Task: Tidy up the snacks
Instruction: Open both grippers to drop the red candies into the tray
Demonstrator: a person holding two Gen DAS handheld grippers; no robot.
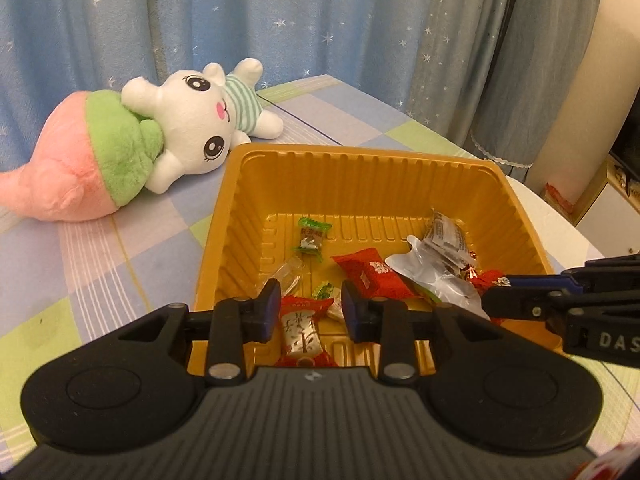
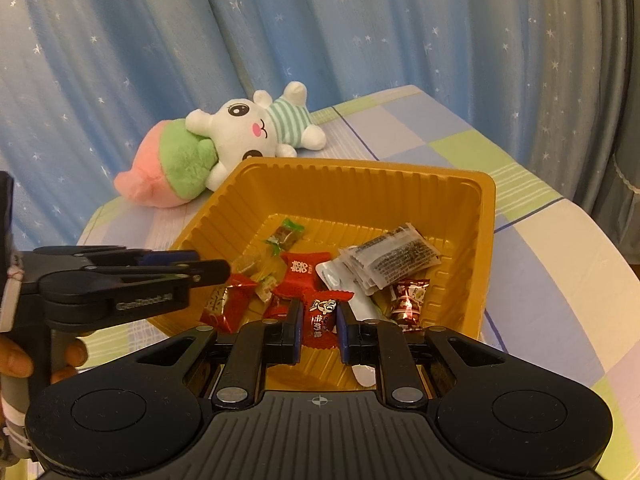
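Note:
A golden ribbed plastic tray [image 1: 360,168] [image 2: 360,184] stands on the checked tablecloth and holds several wrapped snacks: red packets [image 1: 372,276] [image 2: 302,270], a green-ended candy [image 1: 311,236] [image 2: 285,236], and white sachets [image 1: 444,236] [image 2: 396,258]. My left gripper [image 1: 309,311] is open over the tray's near edge, its jaws on either side of a red and silver candy [image 1: 300,332], not touching it. My right gripper [image 2: 318,322] is open over the tray, with a red candy [image 2: 322,320] between its jaws. Each gripper shows in the other's view, the right one [image 1: 496,300] and the left one [image 2: 216,270].
A white plush bunny [image 1: 208,120] [image 2: 256,132] with a pink and green plush radish [image 1: 92,160] [image 2: 168,168] lies behind the tray. A blue starred curtain [image 1: 280,20] hangs behind the table. The table's edge curves at the right [image 2: 580,280].

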